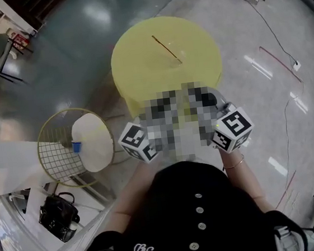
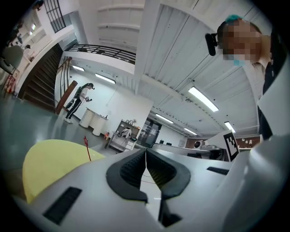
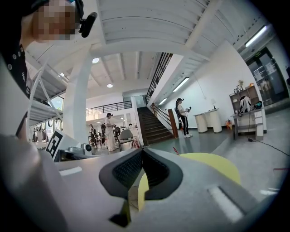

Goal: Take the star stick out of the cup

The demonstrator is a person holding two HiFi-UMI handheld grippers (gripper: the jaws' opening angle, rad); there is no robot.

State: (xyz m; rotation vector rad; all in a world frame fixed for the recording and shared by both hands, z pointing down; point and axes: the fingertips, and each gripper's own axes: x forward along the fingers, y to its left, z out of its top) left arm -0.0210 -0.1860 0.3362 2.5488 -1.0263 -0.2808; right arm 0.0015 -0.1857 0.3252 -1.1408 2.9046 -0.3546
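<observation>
The task is only starting: the star stick (image 1: 166, 49) is standing untouched on the yellow table (image 1: 140, 73). The left hand-held gripper (image 2: 146, 164) and the right hand-held gripper (image 3: 142, 162) are hovering well short of it, both closed and empty.

Round yellow table (image 1: 140, 73) on glossy grey floor (image 1: 80, 41); star stick (image 1: 166, 49) stands tilted near table's middle.
</observation>
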